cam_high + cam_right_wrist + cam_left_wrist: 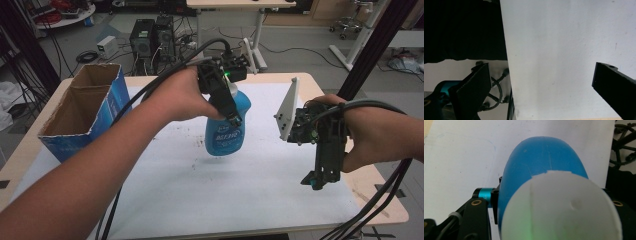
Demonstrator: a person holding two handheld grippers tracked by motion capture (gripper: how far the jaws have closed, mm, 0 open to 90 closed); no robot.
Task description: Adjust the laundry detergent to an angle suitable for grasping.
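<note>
Cardboard box (82,107) with blue sides stands open-topped at the left edge of the desk (165,190), on the white sheet (260,165) that covers most of the top. Right of it, over the middle of the sheet, the left gripper (231,116) points downward with its fingers clamped on a blue bottle (226,131). That bottle hangs upright in the grip, lifted clear of the sheet, its printed label facing the person. In the left gripper view the bottle's blue body (544,162) and white cap end (559,207) sit close against the lens, with one black finger (495,205) pressed to its side. Farther right, well apart from the bottle, the right gripper (314,180) hangs above the near right part of the desk, its grey plate (289,112) raised toward the bottle. Its fingers (475,87) stand wide apart in the right gripper view, with bare white sheet between them. Computer towers (152,37) stand on the floor beyond the desk.
</note>
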